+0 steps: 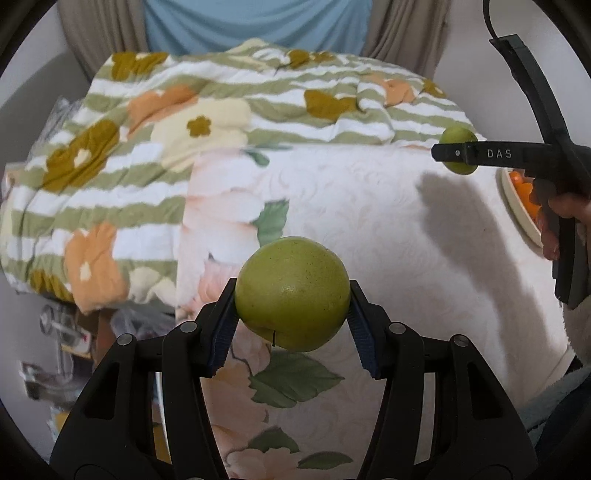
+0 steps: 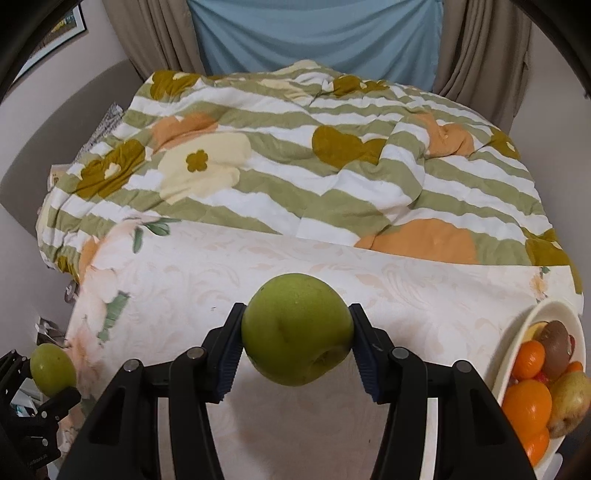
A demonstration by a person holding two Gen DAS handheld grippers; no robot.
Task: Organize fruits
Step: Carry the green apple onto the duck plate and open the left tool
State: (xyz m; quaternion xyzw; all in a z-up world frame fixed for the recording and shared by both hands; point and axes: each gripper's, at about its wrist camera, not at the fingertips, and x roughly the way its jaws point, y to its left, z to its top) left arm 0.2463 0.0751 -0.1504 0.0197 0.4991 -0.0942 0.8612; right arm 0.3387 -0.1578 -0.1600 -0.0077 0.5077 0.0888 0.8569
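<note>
My left gripper (image 1: 292, 306) is shut on a green apple (image 1: 292, 293) and holds it above the floral bed sheet (image 1: 369, 229). My right gripper (image 2: 297, 332) is shut on a second green apple (image 2: 297, 328), also above the sheet. In the left wrist view the right gripper (image 1: 458, 153) shows at the far right with its apple (image 1: 459, 137). In the right wrist view the left gripper (image 2: 51, 373) shows at the lower left with its apple (image 2: 53, 367). A white fruit bowl (image 2: 554, 314) at the right holds oranges (image 2: 528, 406), a kiwi (image 2: 556, 347) and a pear (image 2: 570, 400).
A striped floral blanket (image 2: 295, 166) is bunched over the far half of the bed. Curtains (image 2: 480, 48) and a blue panel (image 2: 314, 33) stand behind it. Clutter lies beside the bed at the left (image 1: 66, 332). The bowl's rim (image 1: 511, 206) shows at the right in the left wrist view.
</note>
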